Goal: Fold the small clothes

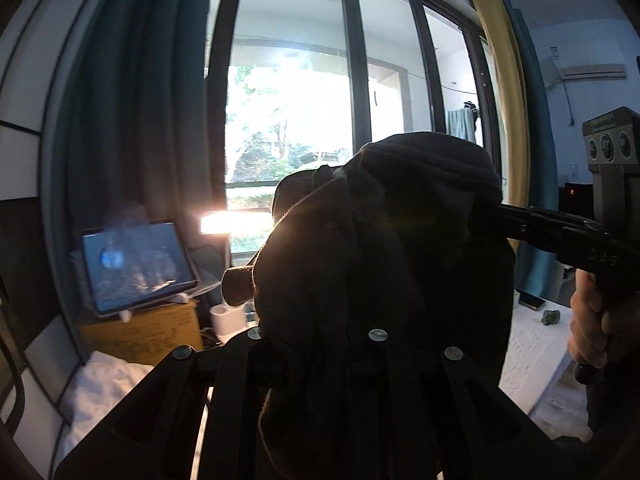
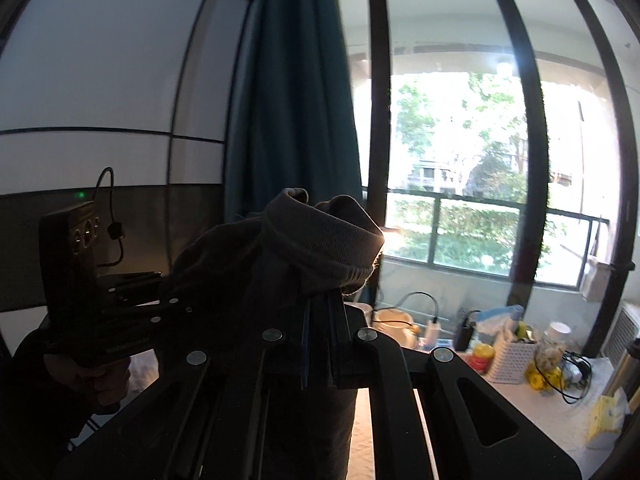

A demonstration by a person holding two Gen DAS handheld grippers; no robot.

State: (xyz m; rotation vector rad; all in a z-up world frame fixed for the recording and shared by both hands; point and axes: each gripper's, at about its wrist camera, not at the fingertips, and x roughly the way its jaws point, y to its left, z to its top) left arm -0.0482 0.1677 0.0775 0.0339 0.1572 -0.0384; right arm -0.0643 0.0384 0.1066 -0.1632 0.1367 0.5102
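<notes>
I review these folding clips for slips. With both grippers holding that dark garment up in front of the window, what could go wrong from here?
The dark garment hangs bunched between the left gripper and right gripper, so it may be laid down creased. Each gripper seems to pinch only an edge, so a corner could slip free.

Both wrist cams face nearly level toward the window (image 1: pixel 288 80), dark garment (image 1: pixel 384 264) close against each lens. Each view catches the other gripper; both share window and teal curtain (image 2: pixel 296 92).
</notes>
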